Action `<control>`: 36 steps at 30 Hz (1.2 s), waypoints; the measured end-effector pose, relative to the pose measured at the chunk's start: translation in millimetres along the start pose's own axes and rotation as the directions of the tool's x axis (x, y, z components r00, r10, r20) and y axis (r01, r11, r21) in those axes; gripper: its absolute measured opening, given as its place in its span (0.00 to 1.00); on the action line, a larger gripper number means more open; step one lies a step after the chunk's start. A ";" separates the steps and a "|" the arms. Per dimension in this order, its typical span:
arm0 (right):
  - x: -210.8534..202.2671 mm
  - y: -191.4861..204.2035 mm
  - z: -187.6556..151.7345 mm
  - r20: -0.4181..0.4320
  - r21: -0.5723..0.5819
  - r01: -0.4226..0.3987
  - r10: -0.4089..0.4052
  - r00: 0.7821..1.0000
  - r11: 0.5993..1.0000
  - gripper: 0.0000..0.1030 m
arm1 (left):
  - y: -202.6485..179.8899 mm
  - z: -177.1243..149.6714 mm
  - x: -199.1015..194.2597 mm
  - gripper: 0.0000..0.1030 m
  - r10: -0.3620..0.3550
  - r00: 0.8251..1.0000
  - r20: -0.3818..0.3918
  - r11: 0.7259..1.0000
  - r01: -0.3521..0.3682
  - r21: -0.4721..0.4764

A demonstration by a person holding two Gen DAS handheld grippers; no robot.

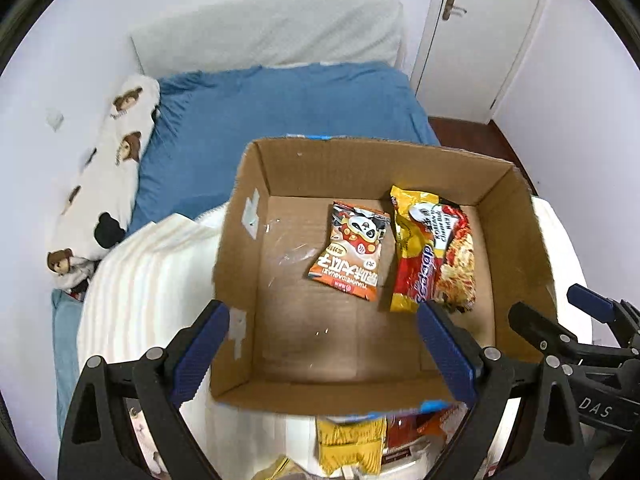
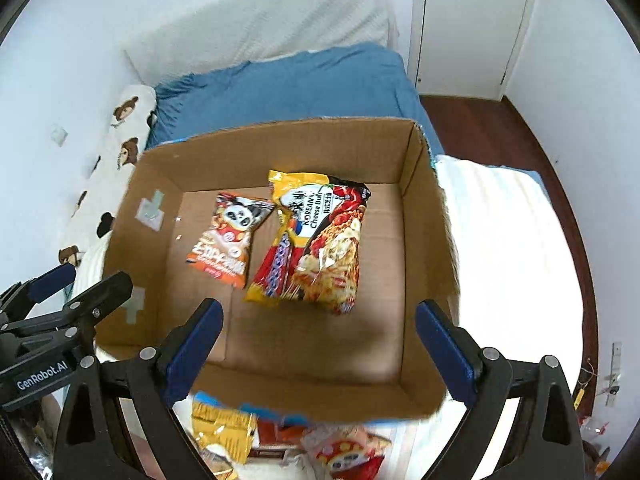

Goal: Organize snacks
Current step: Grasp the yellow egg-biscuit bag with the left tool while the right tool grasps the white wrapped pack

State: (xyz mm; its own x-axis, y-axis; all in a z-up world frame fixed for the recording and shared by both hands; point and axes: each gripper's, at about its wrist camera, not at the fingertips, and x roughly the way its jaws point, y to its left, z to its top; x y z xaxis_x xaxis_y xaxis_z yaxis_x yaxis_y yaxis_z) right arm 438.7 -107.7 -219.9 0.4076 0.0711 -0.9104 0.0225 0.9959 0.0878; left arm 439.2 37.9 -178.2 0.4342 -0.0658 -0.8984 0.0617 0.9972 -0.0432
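Note:
An open cardboard box [image 1: 244,248] [image 2: 424,208] stands on the bed. Inside lie an orange panda snack bag [image 1: 350,252] [image 2: 230,236], a yellow snack packet [image 1: 408,256] [image 2: 276,256] and a noodle packet [image 1: 456,256] [image 2: 332,248] partly on top of it. My left gripper [image 1: 324,352] is open and empty above the box's near edge. My right gripper [image 2: 320,344] is open and empty above the near edge too; it also shows in the left wrist view [image 1: 560,316]. More snack packets [image 1: 352,444] [image 2: 224,428] lie in front of the box.
The box rests on a white blanket [image 1: 140,288] [image 2: 504,248] over a blue bed [image 1: 280,108]. A bear-print pillow [image 1: 104,168] lies along the left wall. A white door [image 1: 480,32] and dark wood floor [image 2: 504,136] are at the right.

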 end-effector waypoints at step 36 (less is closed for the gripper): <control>85.5 -24.3 -232.4 -0.353 0.512 -0.141 0.358 0.864 0.847 0.90 | 74.5 -258.5 127.2 0.80 -0.434 0.822 -0.369 0.713 0.063 -0.698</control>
State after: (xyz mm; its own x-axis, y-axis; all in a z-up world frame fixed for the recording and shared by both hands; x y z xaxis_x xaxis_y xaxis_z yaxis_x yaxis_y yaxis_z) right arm 260.9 -112.7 -393.9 0.0380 0.4377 -0.8983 0.4290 0.8048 0.4102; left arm 266.8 113.3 -408.7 -0.0013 -0.4735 -0.8808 -0.5563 0.7323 -0.3928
